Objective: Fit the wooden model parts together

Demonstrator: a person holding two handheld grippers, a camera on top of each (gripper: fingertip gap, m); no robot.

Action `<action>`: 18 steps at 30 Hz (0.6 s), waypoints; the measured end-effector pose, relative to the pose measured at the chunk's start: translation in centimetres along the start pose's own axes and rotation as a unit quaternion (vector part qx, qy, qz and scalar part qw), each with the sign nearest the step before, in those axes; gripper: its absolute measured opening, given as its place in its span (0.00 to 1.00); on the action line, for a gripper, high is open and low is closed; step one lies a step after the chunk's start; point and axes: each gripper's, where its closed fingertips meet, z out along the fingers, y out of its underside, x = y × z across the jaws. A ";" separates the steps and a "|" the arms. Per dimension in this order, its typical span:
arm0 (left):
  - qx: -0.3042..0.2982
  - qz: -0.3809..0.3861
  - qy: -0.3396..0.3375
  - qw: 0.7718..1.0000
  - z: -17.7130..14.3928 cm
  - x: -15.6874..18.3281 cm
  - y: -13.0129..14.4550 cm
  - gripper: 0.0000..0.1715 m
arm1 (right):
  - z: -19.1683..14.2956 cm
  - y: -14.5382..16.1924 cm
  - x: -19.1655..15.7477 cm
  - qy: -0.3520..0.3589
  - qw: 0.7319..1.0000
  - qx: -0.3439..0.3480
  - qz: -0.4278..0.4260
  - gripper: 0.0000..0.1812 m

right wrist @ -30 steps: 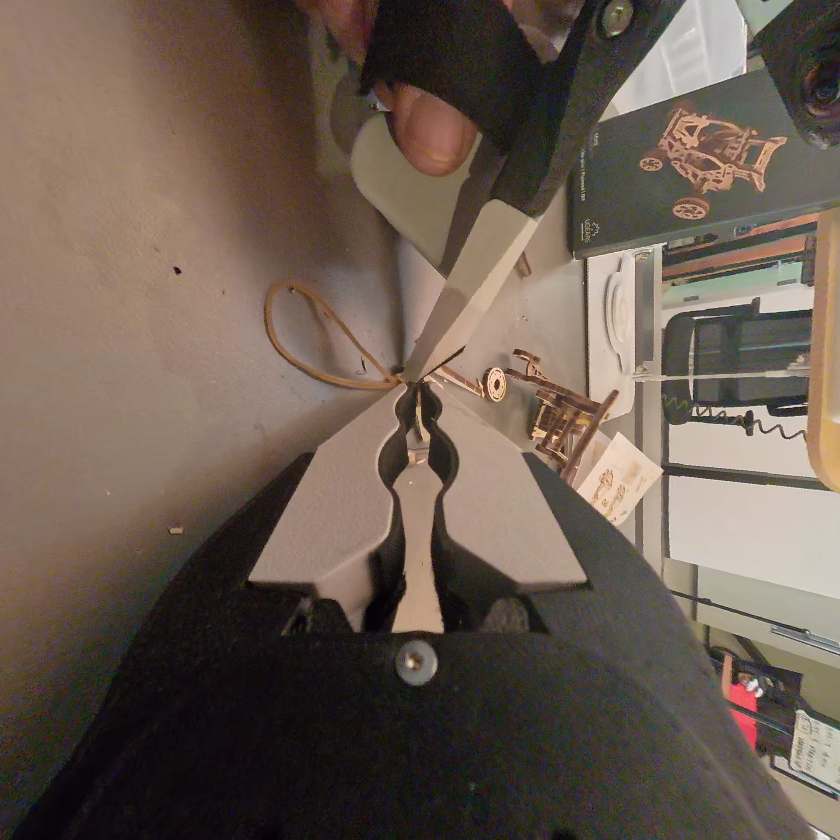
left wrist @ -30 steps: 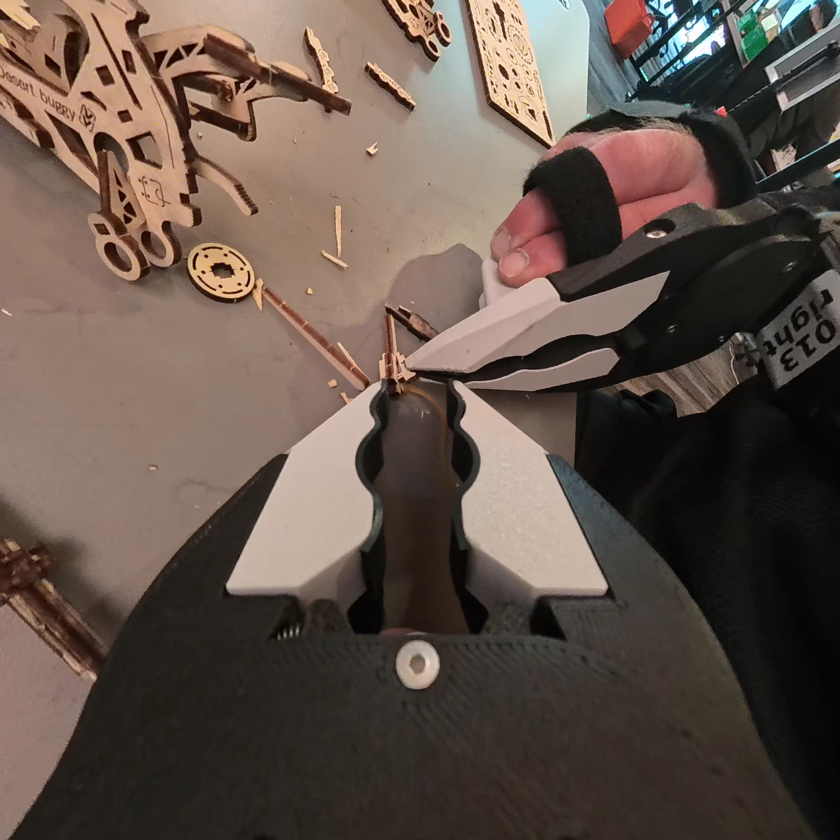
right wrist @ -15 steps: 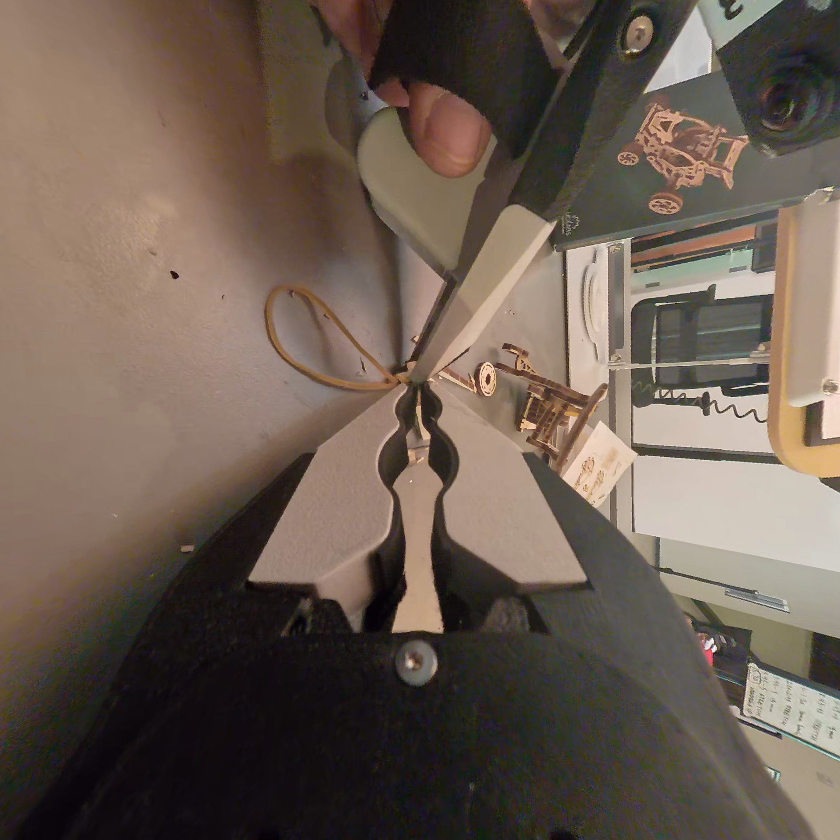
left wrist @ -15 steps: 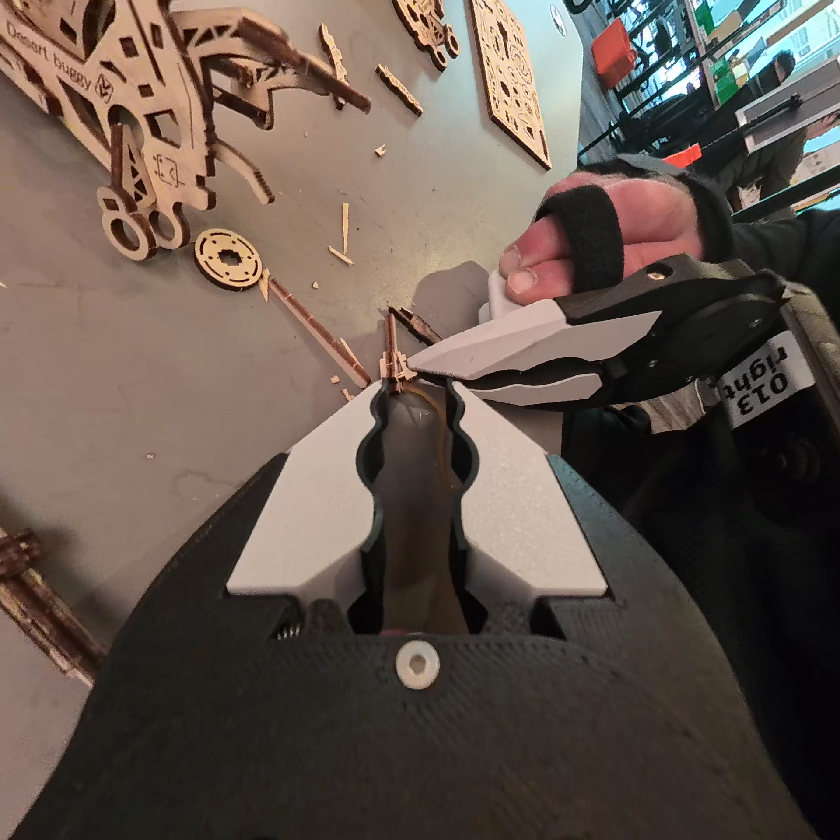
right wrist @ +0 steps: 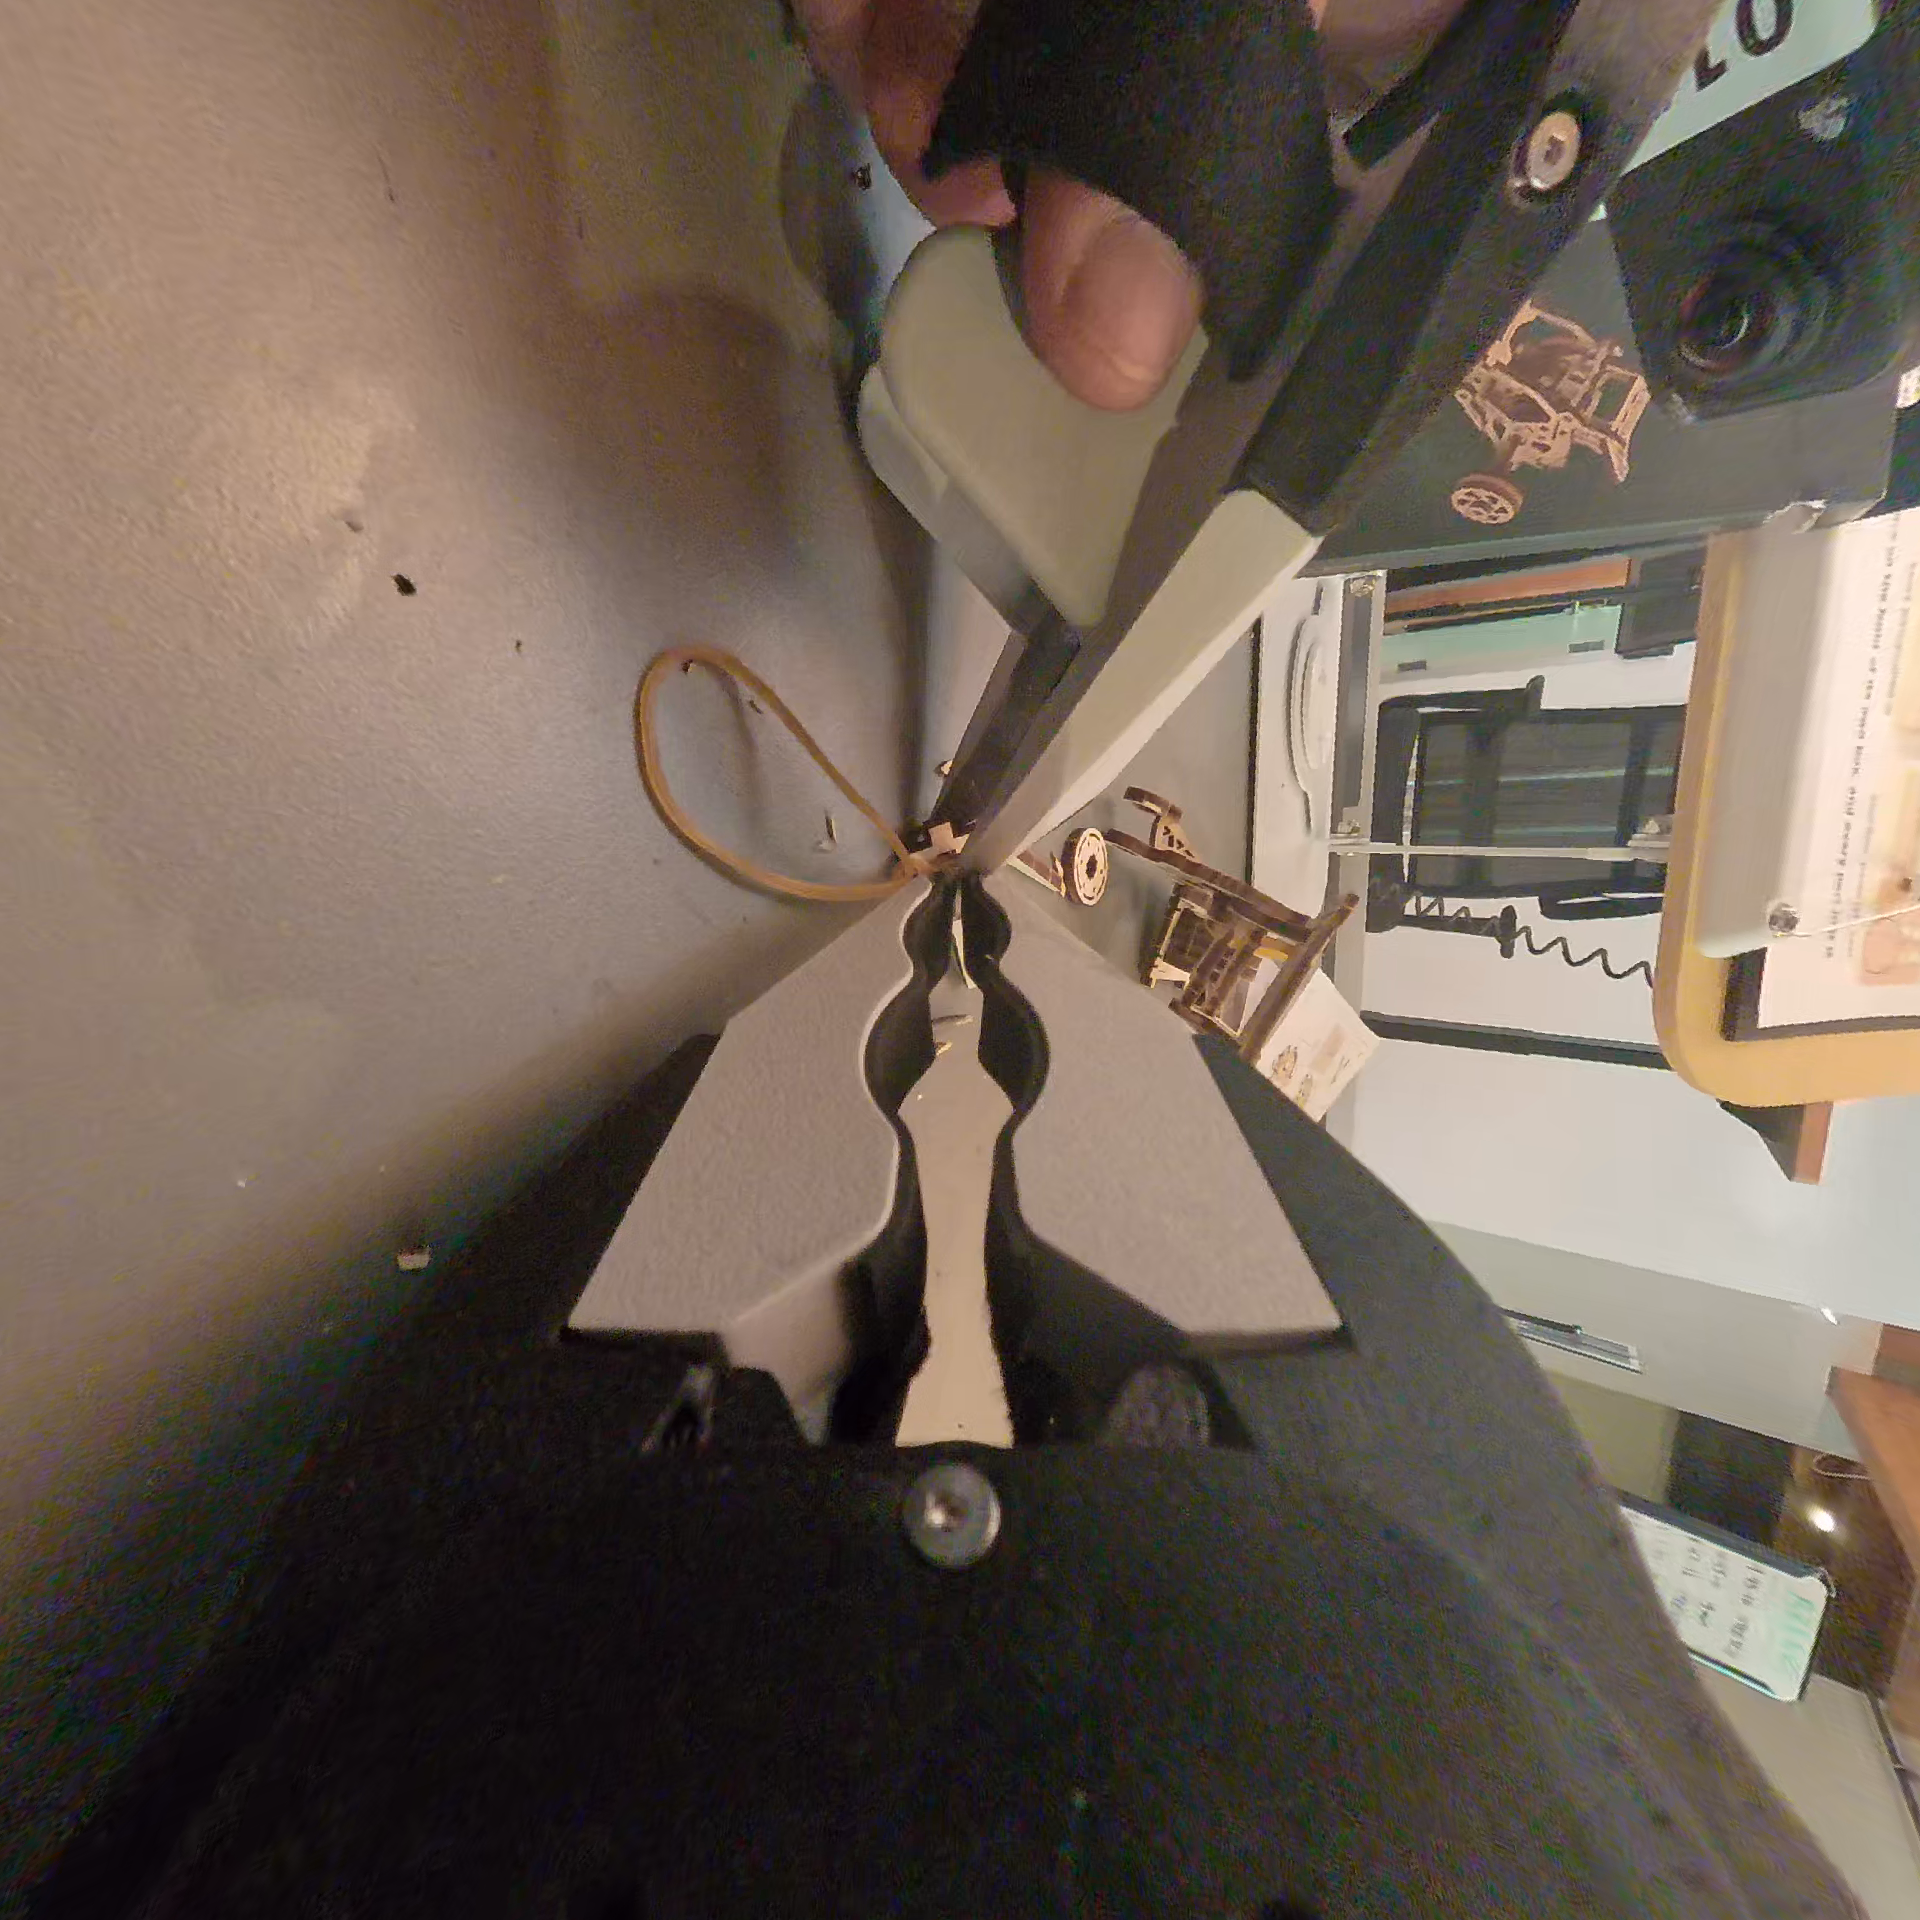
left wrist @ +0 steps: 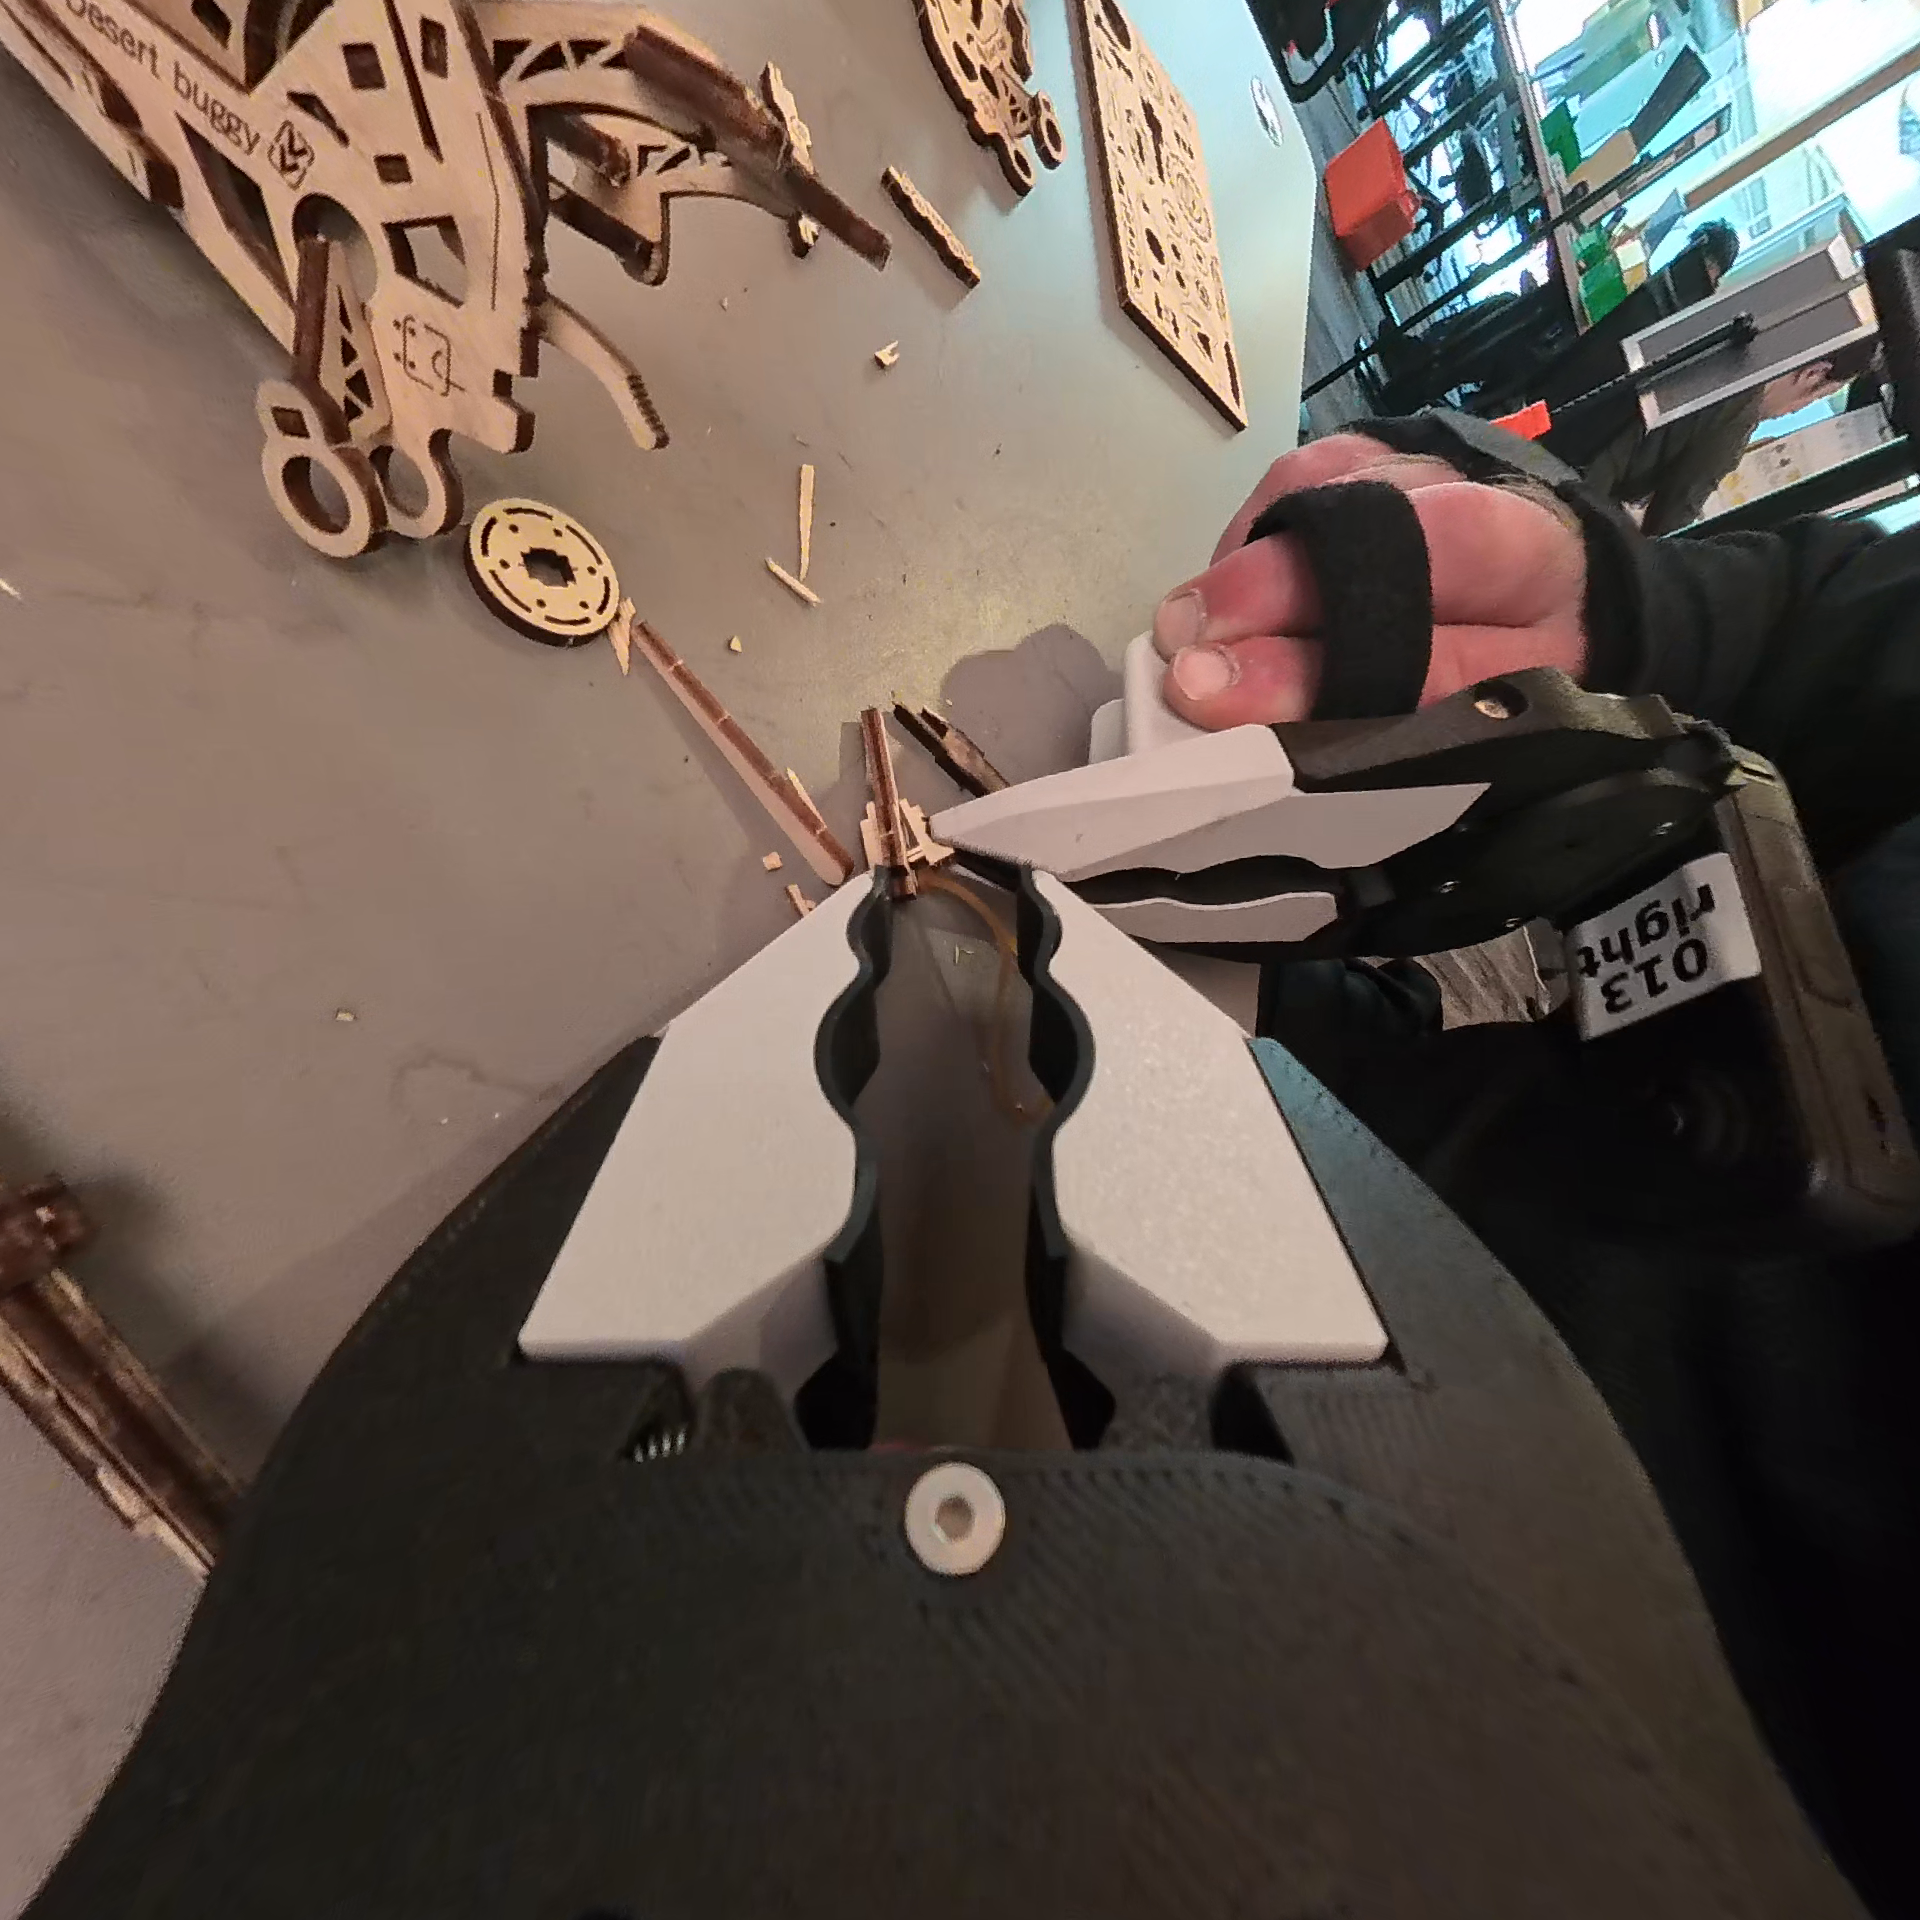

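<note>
A thin wooden stick with a small cross-shaped piece [left wrist: 902, 831] stands at the tips of my left gripper [left wrist: 948, 881]. The jaws stand a narrow gap apart around it. A tan rubber band [right wrist: 717, 790] hangs from the same spot and runs between the left fingers [left wrist: 987, 966]. My right gripper [right wrist: 953, 896] is closed to a slit, tip to tip with the left one [right wrist: 951, 836]. Its tips pinch the cross-shaped piece [right wrist: 940, 837], and a thin wood sliver [right wrist: 963, 956] shows in the slit. In the left wrist view the right gripper [left wrist: 940, 823] comes in from the right.
A punched plywood sheet [left wrist: 312, 208], a wooden disc [left wrist: 540, 582], a loose stick [left wrist: 727, 748] and splinters lie on the grey table. A second sheet [left wrist: 1174, 208] lies farther back. A partly built model [right wrist: 1216, 935] and a dark box [right wrist: 1538, 416] stand beyond the grippers. The tips of both grippers are at nearly the same place.
Both grippers stay tip to tip and closed. The views have shifted slightly. The small cross-shaped piece now shows clearly at the tips in the right wrist view.
</note>
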 end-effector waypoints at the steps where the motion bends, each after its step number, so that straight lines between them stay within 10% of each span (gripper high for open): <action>1: 0.000 -0.002 0.001 1.000 0.0 0.0 0.0 0.12 | 0.0 0.0 0.0 -0.001 1.000 -0.003 -0.002 0.00; 18: 0.000 -0.010 0.006 1.000 0.0 0.0 0.1 0.11 | 0.1 -0.1 0.0 -0.007 1.000 0.003 -0.017 0.00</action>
